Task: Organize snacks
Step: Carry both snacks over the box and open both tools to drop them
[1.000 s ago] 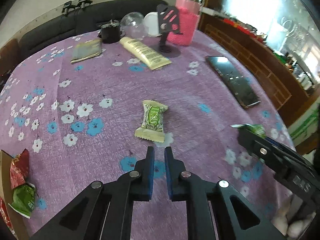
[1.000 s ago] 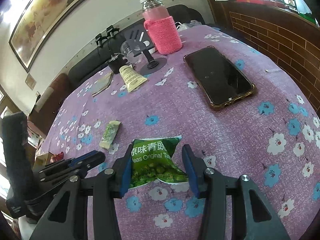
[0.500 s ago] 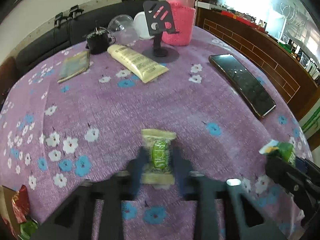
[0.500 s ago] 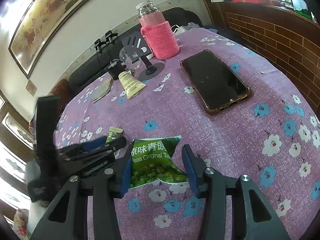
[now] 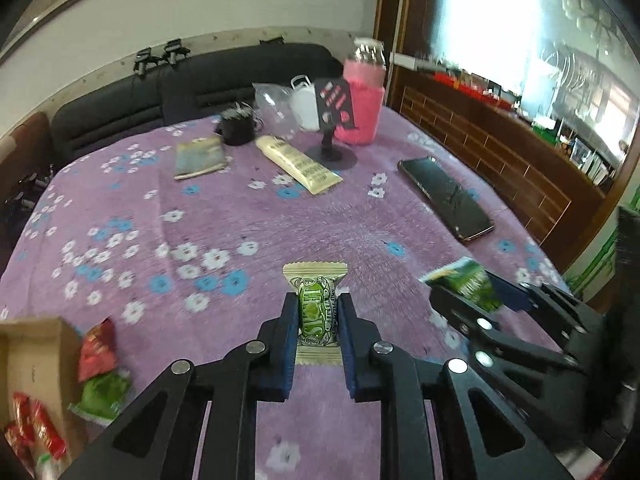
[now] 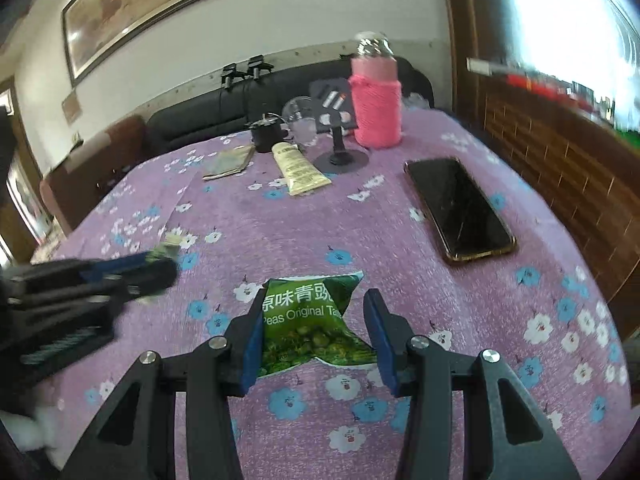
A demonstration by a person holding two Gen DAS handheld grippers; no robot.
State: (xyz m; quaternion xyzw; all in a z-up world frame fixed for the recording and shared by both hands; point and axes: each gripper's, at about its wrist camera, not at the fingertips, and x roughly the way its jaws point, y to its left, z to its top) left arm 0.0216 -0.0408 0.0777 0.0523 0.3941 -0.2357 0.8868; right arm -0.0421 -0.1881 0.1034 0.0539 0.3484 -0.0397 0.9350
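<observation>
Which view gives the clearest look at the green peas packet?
The right wrist view: the green peas packet sits face-on between the right tool's fingers, its print legible. The left wrist view shows the packet only edge-on and blurred at the right, partly hidden by that tool.

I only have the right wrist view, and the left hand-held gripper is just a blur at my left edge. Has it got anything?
Observer: Yes. The left hand-held gripper is shut on a small beige-and-green candy.
Operator: Good. My right hand-held gripper has the pea packet. Where's the box? I can't see one.
Observer: A cardboard box sits at the left gripper's lower left, with red packets inside.
Operator: Anything beside it?
Observer: A red packet and a green packet lie on the cloth next to it.
</observation>
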